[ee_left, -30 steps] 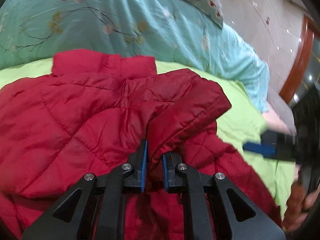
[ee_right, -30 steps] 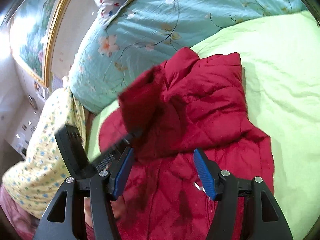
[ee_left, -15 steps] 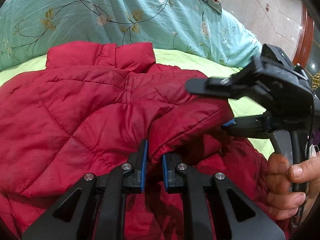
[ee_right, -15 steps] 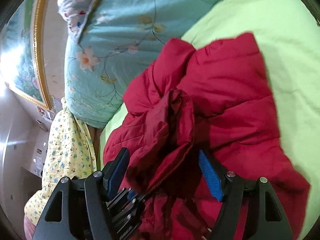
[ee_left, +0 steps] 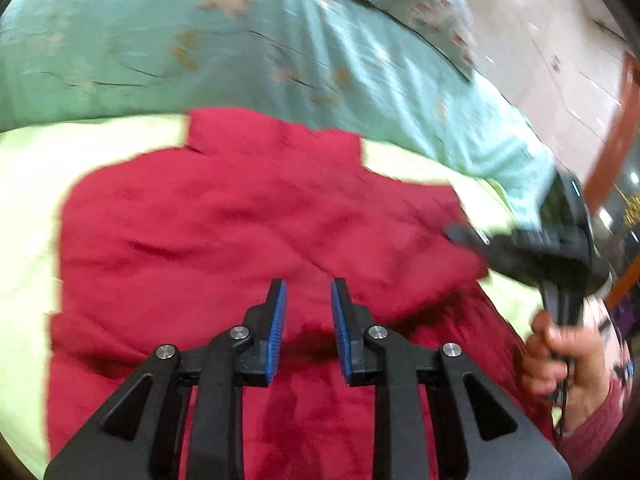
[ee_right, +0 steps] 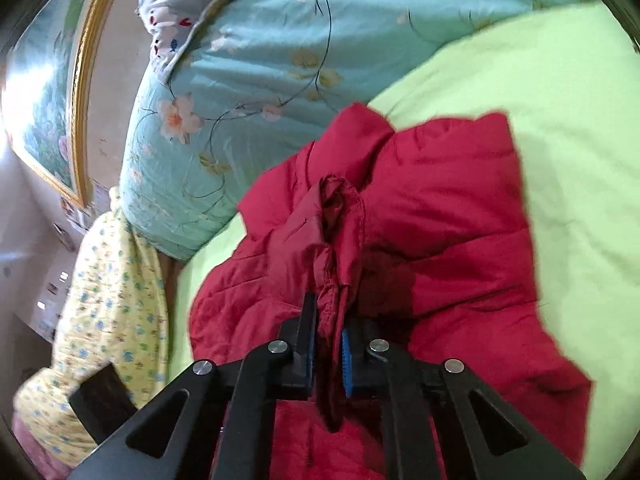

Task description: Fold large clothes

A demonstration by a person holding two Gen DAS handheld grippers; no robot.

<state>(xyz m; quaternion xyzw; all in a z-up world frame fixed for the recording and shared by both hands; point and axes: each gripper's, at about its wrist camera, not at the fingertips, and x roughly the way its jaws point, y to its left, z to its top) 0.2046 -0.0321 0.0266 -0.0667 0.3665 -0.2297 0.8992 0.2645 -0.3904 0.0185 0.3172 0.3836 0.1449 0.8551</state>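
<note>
Folding the sleeve across the body looks like the step in hand. At the far left of the bed, the lime-green sheet (ee_left: 28, 208) lies bare beside the red quilted jacket (ee_left: 224, 232), which is spread flat on it with its collar toward the far side, just short of the teal floral quilt (ee_left: 168, 52). Over the near middle of the jacket hovers the left gripper (ee_left: 307, 320); its jaws are opening, with nothing pinched between the blue pads and only jacket cloth lying below them. Farther right, the right gripper (ee_right: 328, 344) is clamped on a bunched fold of red fabric, seemingly a sleeve's cuff end (ee_right: 340, 208), though blur makes that reading uncertain. The person's hand (ee_left: 560, 356) grips its handle at the right edge of the left wrist view.

My judgement is that the jacket is early in its fold, since the body is still a single flat layer. Next, the right gripper should carry the sleeve leftward over the chest and lay it smooth, while the freed left gripper finds an edge to hold or fold.
</note>
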